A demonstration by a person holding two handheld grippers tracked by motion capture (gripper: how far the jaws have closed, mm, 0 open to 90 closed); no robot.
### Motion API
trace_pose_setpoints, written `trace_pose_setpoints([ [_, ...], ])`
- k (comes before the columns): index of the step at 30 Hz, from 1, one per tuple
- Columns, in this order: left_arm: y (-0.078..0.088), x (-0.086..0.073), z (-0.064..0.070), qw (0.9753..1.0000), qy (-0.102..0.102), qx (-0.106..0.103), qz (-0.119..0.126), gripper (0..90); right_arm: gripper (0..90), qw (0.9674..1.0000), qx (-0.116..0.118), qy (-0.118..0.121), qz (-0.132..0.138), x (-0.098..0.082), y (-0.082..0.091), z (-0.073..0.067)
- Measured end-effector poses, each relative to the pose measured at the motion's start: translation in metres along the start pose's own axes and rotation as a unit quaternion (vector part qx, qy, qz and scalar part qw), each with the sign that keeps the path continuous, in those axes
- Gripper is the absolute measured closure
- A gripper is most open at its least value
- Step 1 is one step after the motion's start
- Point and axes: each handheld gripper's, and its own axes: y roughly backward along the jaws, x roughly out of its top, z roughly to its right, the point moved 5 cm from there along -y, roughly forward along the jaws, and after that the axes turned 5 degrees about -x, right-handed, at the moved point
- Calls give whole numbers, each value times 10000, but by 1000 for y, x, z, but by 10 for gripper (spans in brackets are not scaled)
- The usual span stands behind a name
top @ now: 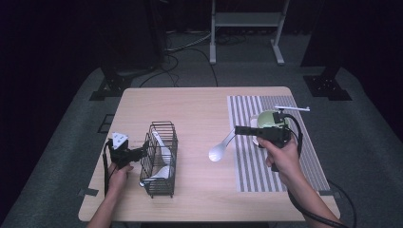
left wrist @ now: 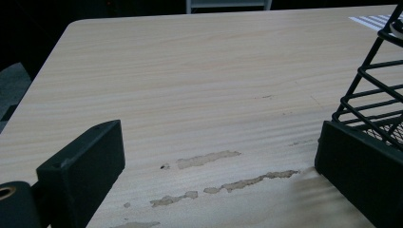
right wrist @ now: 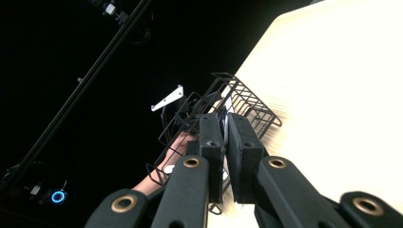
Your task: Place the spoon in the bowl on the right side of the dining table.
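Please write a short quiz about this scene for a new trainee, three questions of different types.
1. True or false: the right gripper holds a white spoon by its handle, above the table.
2. What stands beside the left gripper? A) a glass jar B) a black wire basket C) a cardboard box
3. Fill in: the green bowl sits on the ______ mat.

Key: 1 true; 2 B; 3 striped.

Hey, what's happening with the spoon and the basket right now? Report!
Right gripper shut on white spoon, held over bare table. Left gripper open, one jaw against wire basket. Path to basket clear.
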Motion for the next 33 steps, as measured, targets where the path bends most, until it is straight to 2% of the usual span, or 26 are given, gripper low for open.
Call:
trace_pose_setpoints([
  [17, 0, 0, 0, 10000, 2, 3, -1, 16, 854, 9992, -187, -300, 187, -11, 19, 31],
  [33, 0, 0, 0, 10000, 17, 6, -5, 16, 854, 9976, -340, -470, 377, -11, 33, 49],
])
